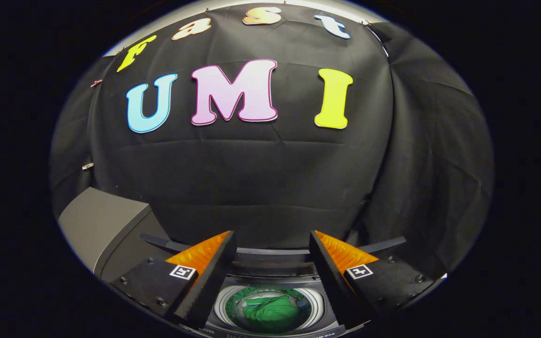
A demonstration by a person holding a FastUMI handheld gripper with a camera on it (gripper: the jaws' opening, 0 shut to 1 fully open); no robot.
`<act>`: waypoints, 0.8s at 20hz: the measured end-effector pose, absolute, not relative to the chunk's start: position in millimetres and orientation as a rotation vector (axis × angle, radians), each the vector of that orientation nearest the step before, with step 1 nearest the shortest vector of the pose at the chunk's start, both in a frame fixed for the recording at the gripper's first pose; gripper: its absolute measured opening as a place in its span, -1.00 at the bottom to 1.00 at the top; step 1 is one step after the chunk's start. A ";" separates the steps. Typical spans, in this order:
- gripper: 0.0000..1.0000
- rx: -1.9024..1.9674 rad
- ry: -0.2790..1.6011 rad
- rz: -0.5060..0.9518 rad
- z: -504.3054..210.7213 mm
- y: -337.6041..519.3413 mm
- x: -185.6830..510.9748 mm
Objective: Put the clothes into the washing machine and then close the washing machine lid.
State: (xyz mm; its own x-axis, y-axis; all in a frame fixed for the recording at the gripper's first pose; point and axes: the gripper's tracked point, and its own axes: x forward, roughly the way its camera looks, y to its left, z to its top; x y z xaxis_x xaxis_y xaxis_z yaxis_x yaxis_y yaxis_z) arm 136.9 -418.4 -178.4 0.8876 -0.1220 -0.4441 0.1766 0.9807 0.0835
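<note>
Tongs [273, 241]: spread wide, holding nothing, lower centre of frame. Green clothes [270, 312]: bundled inside the drum of the washing machine [111, 225], seen between and below the fingers at bottom centre. Machine opening uncovered.

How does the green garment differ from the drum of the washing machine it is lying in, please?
The green garment is soft, crumpled and bunched in a heap; the drum is a rigid, pale, round ring around it. The garment is vivid green, the drum whitish. The garment is the smaller, sitting inside the drum. Both lie below the open tool, between its fingers.
</note>
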 end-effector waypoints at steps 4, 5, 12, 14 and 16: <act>1.00 0.126 0.491 -0.165 -189.9 -410.4 104.3; 1.00 0.131 0.512 -0.161 -197.4 -404.5 92.0; 0.99 0.080 0.306 -0.104 -111.4 -334.8 14.2; 0.98 0.094 0.187 -0.109 -74.9 -317.0 5.8; 0.96 0.126 0.082 -0.131 -49.1 -307.2 7.7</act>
